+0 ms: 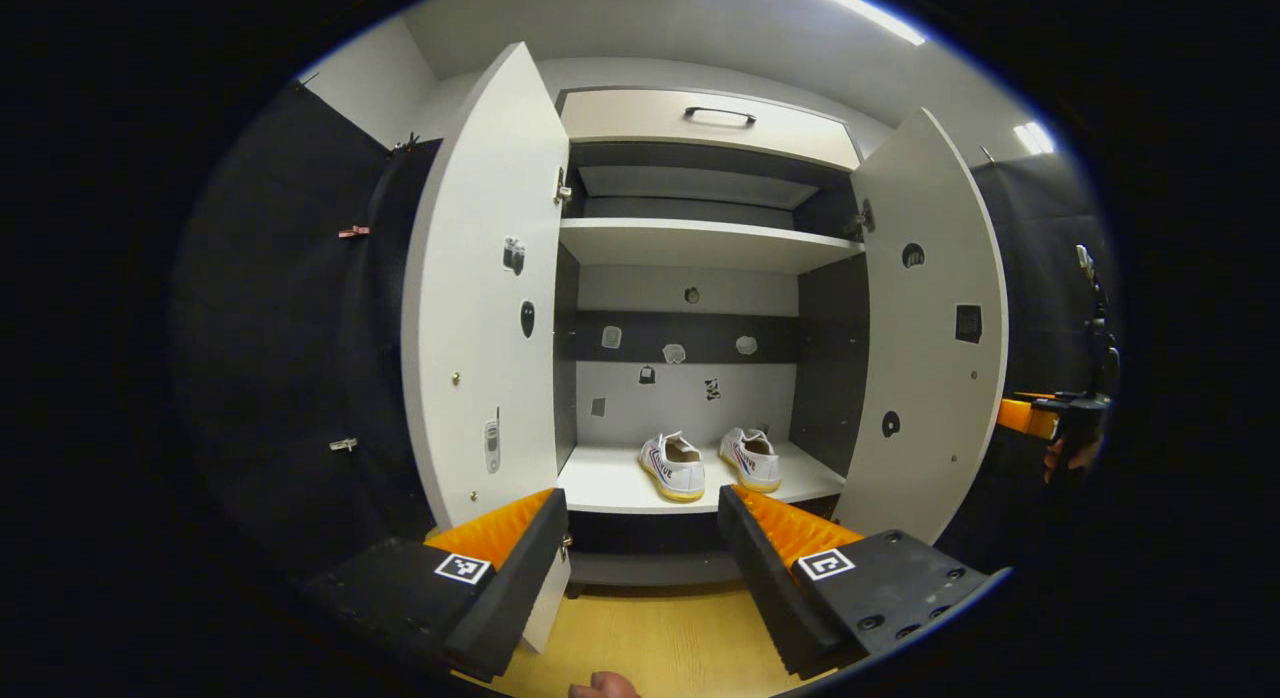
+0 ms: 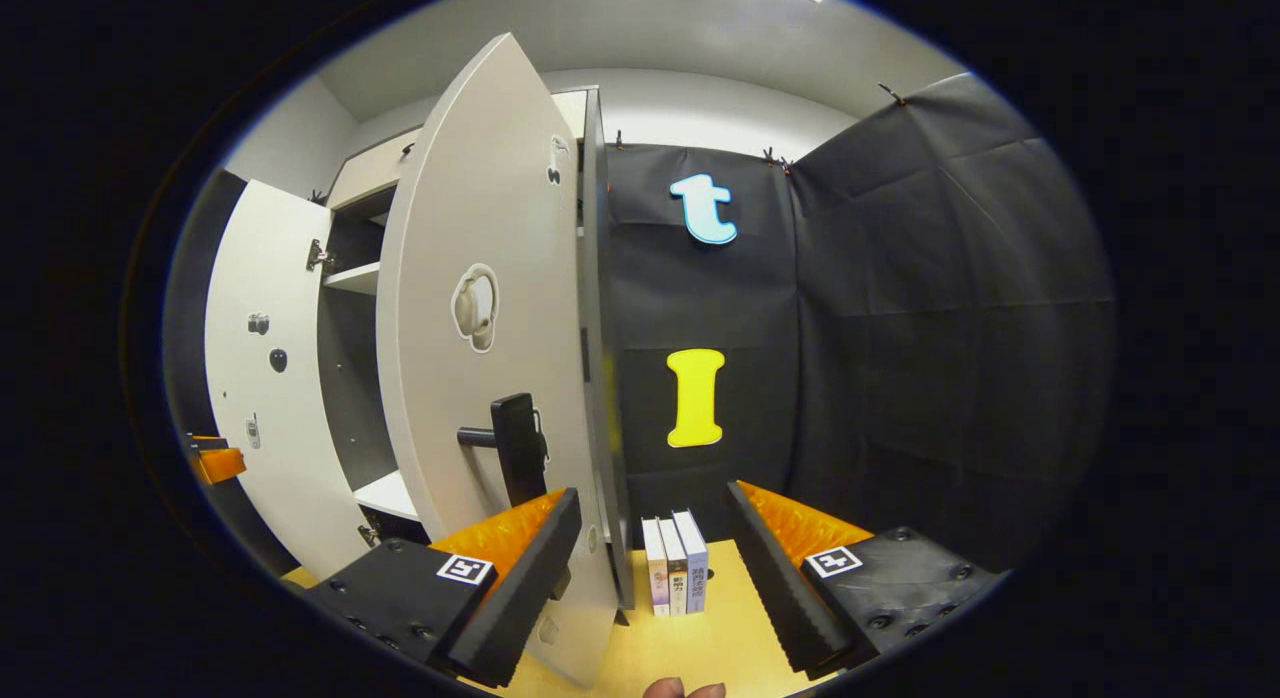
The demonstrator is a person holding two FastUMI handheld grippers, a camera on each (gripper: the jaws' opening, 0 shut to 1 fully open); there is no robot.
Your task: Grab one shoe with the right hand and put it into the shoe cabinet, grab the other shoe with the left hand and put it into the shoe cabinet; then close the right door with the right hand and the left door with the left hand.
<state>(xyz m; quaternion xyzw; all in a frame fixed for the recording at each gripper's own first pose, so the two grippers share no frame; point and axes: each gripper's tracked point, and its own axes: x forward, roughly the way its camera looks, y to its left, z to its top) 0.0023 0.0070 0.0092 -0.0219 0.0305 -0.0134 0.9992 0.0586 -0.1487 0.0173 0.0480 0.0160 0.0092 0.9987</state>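
Observation:
Two white shoes [image 1: 673,466] [image 1: 752,458] stand side by side on the bottom shelf of the shoe cabinet [image 1: 700,246]. Both doors stand open: the left door [image 1: 485,298] and the right door [image 1: 930,328]. My left gripper [image 1: 645,553] is open in front of the cabinet, level with the bottom shelf, holding nothing. My right gripper [image 2: 655,563] is open outside the right door [image 2: 480,358], with that door's dark handle [image 2: 515,448] just above its left finger [image 2: 500,578]. In the left gripper view the right gripper [image 1: 1065,418] shows past the right door's edge.
Three books [image 2: 675,575] stand on the yellow floor [image 2: 700,648] beside the cabinet, against the black cloth wall. A drawer with a dark handle [image 1: 720,113] tops the cabinet. Upper shelves lie above the shoes. A fingertip shows at the bottom of each view.

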